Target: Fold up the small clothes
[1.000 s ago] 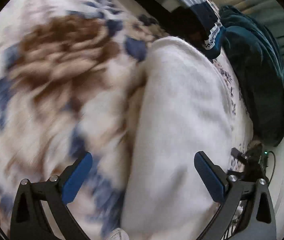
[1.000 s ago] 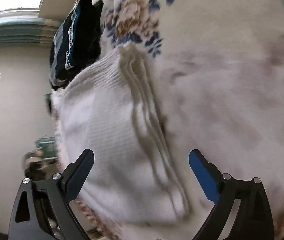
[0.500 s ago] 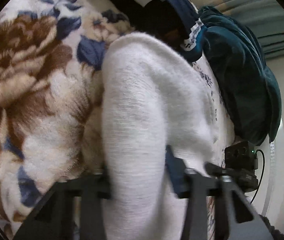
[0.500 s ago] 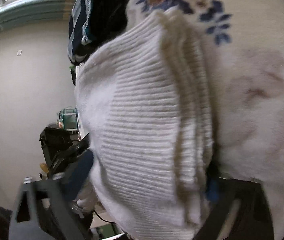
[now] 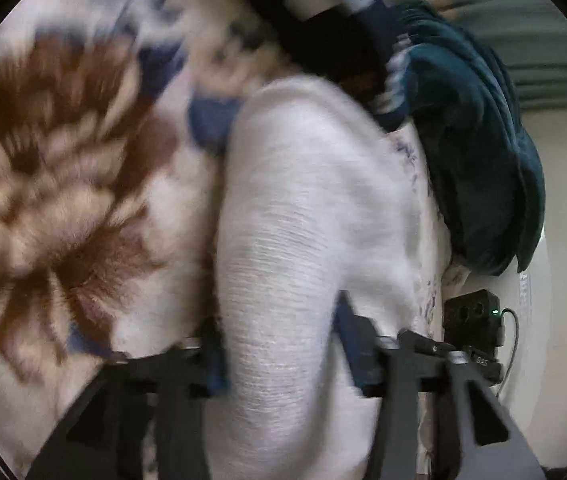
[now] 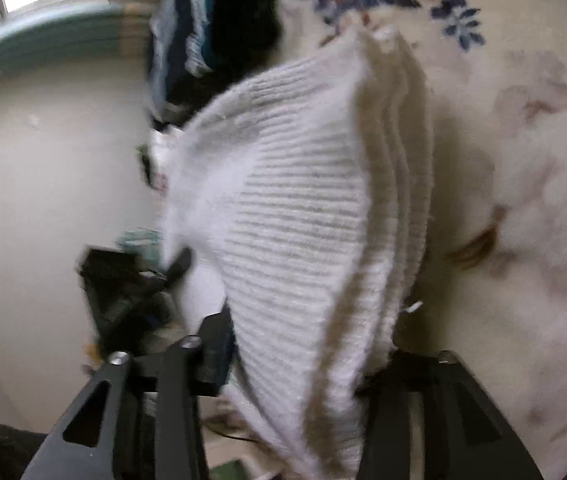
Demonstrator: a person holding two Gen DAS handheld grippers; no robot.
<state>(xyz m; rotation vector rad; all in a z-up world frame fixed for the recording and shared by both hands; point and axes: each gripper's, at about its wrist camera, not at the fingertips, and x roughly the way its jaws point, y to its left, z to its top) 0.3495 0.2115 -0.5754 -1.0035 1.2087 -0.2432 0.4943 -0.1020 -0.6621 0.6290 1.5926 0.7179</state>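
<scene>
In the left wrist view, the floral fleece blanket point(image 5: 63, 200) is seen at left, and the left tongs point(image 5: 279, 354) are clamped on a bunched white knit garment point(image 5: 303, 208), their jaws having just eased wider; a teal cushion point(image 5: 483, 168) lies at right. In the right wrist view, the right tongs point(image 6: 295, 360) are closed on the garment's folded ribbed layers point(image 6: 303, 200), held above the blanket point(image 6: 531, 200).
</scene>
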